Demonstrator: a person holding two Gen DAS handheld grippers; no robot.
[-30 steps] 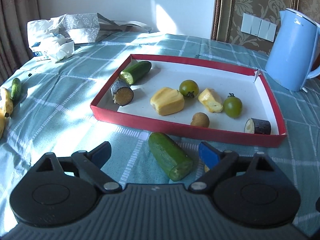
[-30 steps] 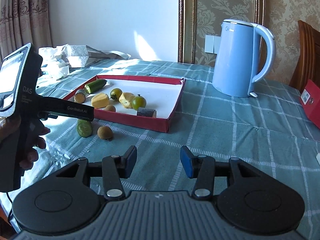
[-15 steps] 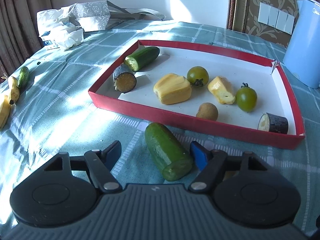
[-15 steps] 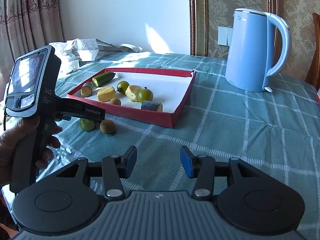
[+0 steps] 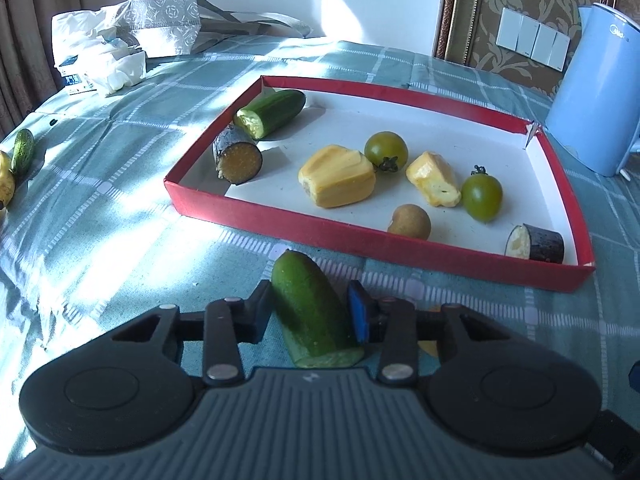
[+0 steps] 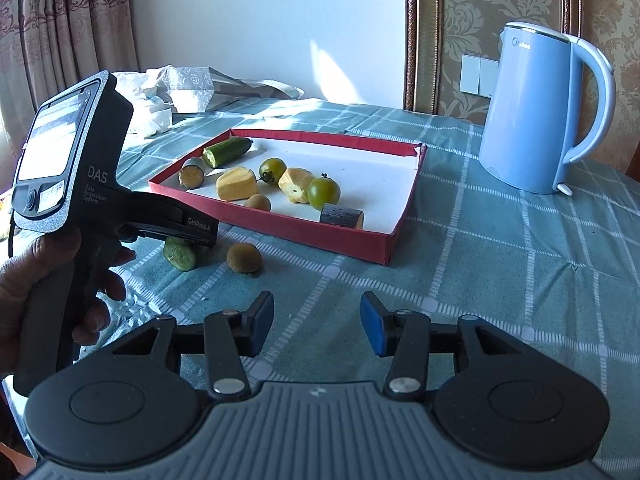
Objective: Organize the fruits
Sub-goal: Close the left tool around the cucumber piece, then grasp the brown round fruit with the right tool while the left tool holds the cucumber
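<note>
Left gripper (image 5: 312,316): jaws closing around the cucumber piece (image 5: 314,310) on the bench (image 5: 120,208). Both pads sit at its flanks and look to be touching; I read it as gripped, though the piece rests on the cloth. The piece lies just outside the near wall of the red tray (image 5: 360,240). Its long axis runs roughly along my line of sight, rounded tip toward the tray, cut face toward the camera, leaning slightly left at the far end.

Right gripper (image 6: 316,328): jaws partly apart, nothing between them, hanging over bare checked cloth.

From the right wrist view, a hand (image 6: 60,280) holds the left device over the cucumber piece. A brown kiwi (image 6: 244,257) lies on the cloth just beside it, near the tray's front wall.

Tray contents: half cucumber (image 5: 270,114) in the far left corner with an eggplant stub (image 5: 236,156) beside it, two yellow chunks, two green tomatoes and a small brown fruit in the middle, and another eggplant stub (image 5: 536,242) in the near right corner. The tray's far half is open white floor.

Blue kettle (image 6: 540,112) stands well right of the tray. Bags (image 5: 160,28) sit at the far left, with open cloth between them and the tray.
</note>
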